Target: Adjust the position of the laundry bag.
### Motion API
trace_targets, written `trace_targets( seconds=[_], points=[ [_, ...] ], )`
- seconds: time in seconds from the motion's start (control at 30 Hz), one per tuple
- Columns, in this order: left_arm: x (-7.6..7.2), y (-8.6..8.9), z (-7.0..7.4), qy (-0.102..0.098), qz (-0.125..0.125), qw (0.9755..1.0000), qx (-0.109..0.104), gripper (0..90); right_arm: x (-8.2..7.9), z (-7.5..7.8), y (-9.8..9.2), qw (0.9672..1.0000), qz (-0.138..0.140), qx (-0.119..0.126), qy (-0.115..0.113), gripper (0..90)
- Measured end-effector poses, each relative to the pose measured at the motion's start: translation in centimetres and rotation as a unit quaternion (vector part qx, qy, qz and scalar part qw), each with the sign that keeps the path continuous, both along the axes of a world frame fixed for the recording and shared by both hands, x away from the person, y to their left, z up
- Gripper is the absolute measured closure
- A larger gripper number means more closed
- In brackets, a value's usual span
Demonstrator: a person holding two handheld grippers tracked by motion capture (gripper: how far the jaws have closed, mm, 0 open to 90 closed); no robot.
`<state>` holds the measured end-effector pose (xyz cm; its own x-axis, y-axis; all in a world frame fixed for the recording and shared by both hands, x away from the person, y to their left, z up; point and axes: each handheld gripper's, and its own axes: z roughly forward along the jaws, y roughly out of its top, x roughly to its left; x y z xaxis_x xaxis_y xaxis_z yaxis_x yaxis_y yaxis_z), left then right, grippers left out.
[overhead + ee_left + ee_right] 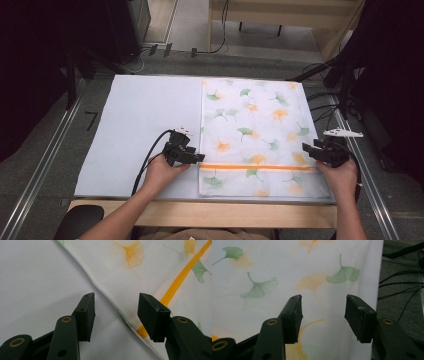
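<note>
Nearest the person, we note a hand on each gripper at the front of the white table (pixel 135 130). Our left gripper (pixel 199 157) sits at the left edge of the leaf-printed cloth bag (pixel 255 125), level with its orange zipper (pixel 257 167); in the left gripper view the jaws stand apart with the cloth edge (pixel 110 300) running between them, pads clear of it. Our right gripper (pixel 306 149) sits at the bag's right edge, jaws likewise apart and holding nothing, the fabric (pixel 287 272) lying under them. Farther off, the bag lies flat on the table's right half, long axis running away from the person, zipper crosswise near the front end. We judge both grippers about equally near, one per side edge.
</note>
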<state>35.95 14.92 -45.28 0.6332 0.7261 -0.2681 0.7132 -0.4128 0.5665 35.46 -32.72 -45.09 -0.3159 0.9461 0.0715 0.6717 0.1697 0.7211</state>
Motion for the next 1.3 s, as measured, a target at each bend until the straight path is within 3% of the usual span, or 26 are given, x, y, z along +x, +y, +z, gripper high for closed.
trace_targets(
  seconds=[0.2, 0.4, 0.6, 0.73, 0.8, 0.97, 1.13, 1.2, 1.23, 1.3],
  points=[
    [0.1, -0.8, -0.2, -0.007, -0.005, 0.9999, 0.007, 48.8, 0.4, -1.1, -1.4, 0.9996, -0.026, 0.000, 0.012, 45.8],
    [0.2, -1.3, -0.3, -0.004, -0.004, 1.0000, 0.001, 50.3, 0.9, -2.1, -1.7, 0.9990, -0.033, -0.008, 0.028, 45.2],
    [0.3, -1.4, -0.5, -0.003, -0.007, 1.0000, -0.005, 58.0, 1.2, -2.8, -0.7, 0.9987, -0.016, -0.024, 0.042, 45.7],
    [0.4, -1.7, -0.5, -0.005, -0.009, 0.9999, -0.001, 63.0, 1.4, -2.8, -0.5, 0.9987, -0.021, -0.018, 0.044, 48.0],
    [0.5, -1.6, -0.5, -0.001, -0.007, 1.0000, -0.002, 67.1, 1.4, -2.8, -0.7, 0.9987, -0.027, -0.019, 0.039, 53.4],
    [0.7, -1.5, -0.6, 0.000, -0.006, 1.0000, -0.004, 72.9, 1.6, -2.8, -0.6, 0.9987, -0.026, -0.023, 0.036, 57.1],
    [0.8, -1.6, -0.8, -0.001, -0.012, 0.9999, -0.008, 79.2, 1.7, -2.9, -0.7, 0.9982, -0.043, -0.007, 0.040, 66.3],
    [0.9, -1.8, -0.9, 0.007, -0.019, 0.9997, -0.016, 85.7, 1.7, -2.9, -0.9, 0.9981, -0.047, -0.008, 0.039, 74.8],
    [0.9, -1.9, -0.9, 0.008, -0.020, 0.9996, -0.018, 85.7, 1.7, -2.9, -0.9, 0.9981, -0.047, -0.008, 0.039, 74.8],
    [0.9, -2.3, -0.9, 0.003, -0.030, 0.9995, -0.013, 88.6, 1.7, -2.8, -0.9, 0.9983, -0.041, -0.006, 0.041, 87.4]
  ],
)
